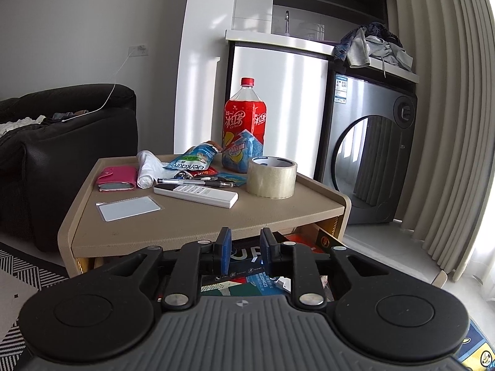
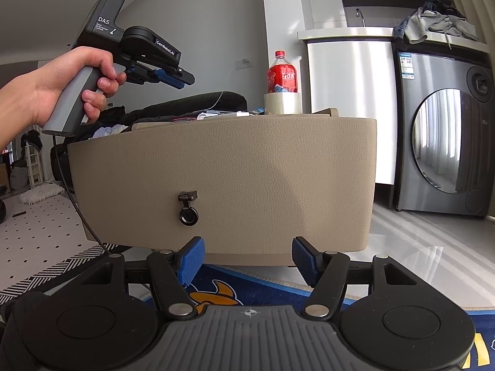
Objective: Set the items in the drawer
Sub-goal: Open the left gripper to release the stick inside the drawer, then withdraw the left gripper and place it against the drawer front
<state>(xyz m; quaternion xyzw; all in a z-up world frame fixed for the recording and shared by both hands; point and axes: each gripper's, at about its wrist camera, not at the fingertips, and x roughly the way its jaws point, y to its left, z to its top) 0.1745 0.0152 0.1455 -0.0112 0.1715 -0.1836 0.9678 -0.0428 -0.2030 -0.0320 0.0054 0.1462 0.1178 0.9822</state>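
Observation:
A beige side table point(image 1: 198, 222) holds a white remote point(image 1: 196, 194), a tape roll point(image 1: 271, 177), a pink wallet point(image 1: 117, 178), a white card point(image 1: 129, 207), pens point(image 1: 198, 181), snack packets point(image 1: 193, 160) and a red bottle point(image 1: 244, 120). Below its top the drawer is pulled out, with boxes and papers point(image 1: 253, 278) inside. My left gripper point(image 1: 246, 247) hovers over the open drawer, its jaws a small gap apart and empty. My right gripper point(image 2: 246, 258) is open and empty, low in front of the beige drawer front point(image 2: 247, 185), just below its black handle point(image 2: 187, 208). The left gripper shows in the right wrist view point(image 2: 182, 77), held by a hand.
A black sofa point(image 1: 62, 142) stands left of the table. A white cabinet point(image 1: 278, 108) and a grey washing machine point(image 1: 371, 154) stand behind it. Curtains point(image 1: 448, 123) hang at the right. A patterned rug point(image 2: 46, 266) and a blue mat point(image 2: 247, 287) lie on the floor.

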